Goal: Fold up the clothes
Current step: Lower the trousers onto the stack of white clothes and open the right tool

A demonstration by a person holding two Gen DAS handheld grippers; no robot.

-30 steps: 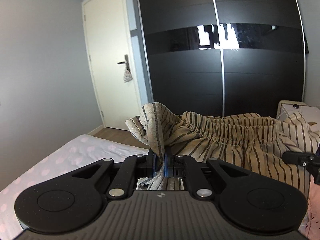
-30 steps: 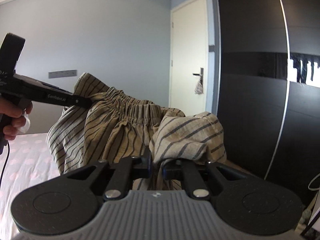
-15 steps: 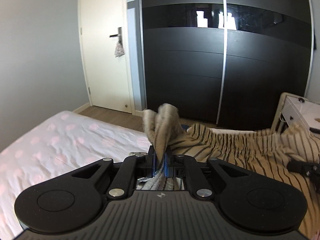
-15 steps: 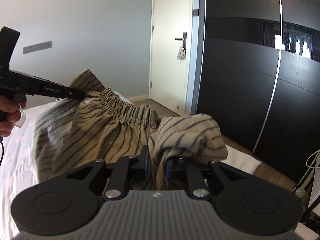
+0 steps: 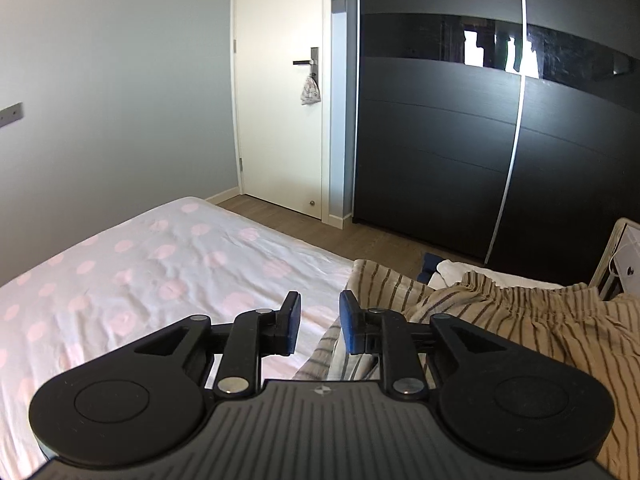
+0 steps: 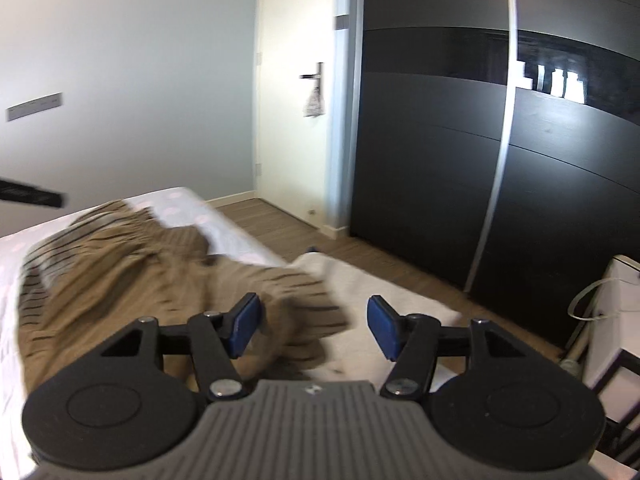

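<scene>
A tan garment with dark stripes and an elastic waistband [image 5: 520, 320] lies on the bed, to the right of my left gripper [image 5: 319, 320]. The left gripper is open and empty, just above the garment's left edge. In the right wrist view the same garment [image 6: 132, 276] is blurred and spread over the bed's corner. My right gripper [image 6: 314, 326] is wide open, with a fold of the garment lying between and below its blue pads [image 6: 382, 330]. The tip of the left gripper [image 6: 32, 196] shows at the left edge of that view.
The bed has a white sheet with pink dots [image 5: 132, 280]. A white cloth [image 6: 360, 292] lies under the garment at the bed's corner. A dark sliding wardrobe [image 5: 480, 140], a white door [image 5: 280, 100] and a white side unit [image 6: 616, 312] stand beyond.
Both grippers came down from mid-air to the bed and opened. The garment they held up now lies on the bed, released by both.
</scene>
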